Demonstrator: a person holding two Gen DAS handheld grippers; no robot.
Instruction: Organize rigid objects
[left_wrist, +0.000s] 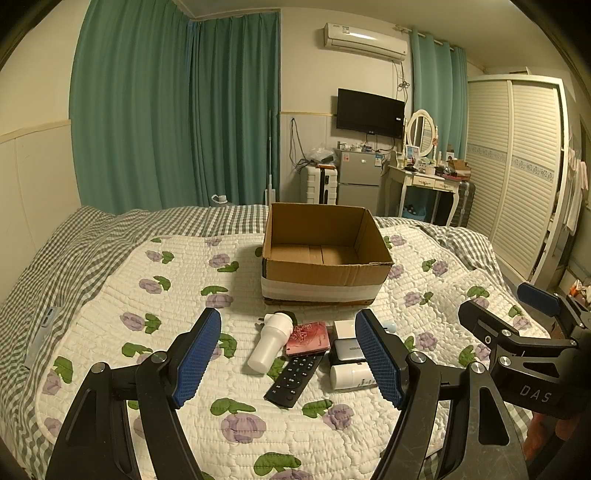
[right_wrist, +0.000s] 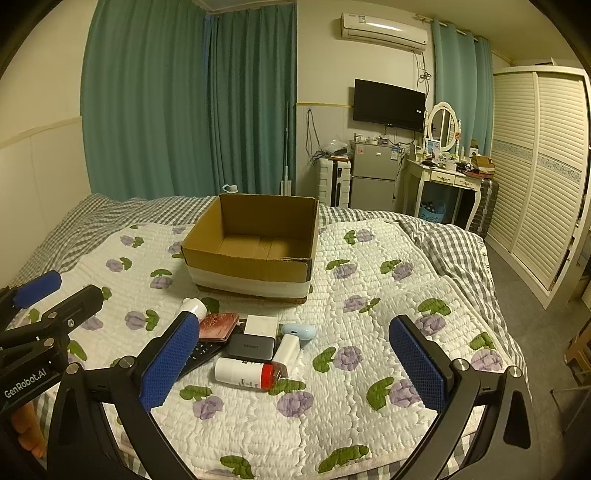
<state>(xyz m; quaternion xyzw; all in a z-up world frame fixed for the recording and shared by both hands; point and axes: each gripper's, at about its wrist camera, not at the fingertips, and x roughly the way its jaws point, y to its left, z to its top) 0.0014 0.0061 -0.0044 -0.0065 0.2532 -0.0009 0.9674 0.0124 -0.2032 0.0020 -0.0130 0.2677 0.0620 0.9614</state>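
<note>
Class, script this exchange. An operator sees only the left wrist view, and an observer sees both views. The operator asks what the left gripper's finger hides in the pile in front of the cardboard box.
Operator: What closes the white bottle lying beside the remote?
Observer: A red cap, on the end away from the remote.
Operator: What is the pale blue sliver at the pile's right edge?
Observer: A rounded light-blue case. A small white charger block sits between it and the dark power bank.
</note>
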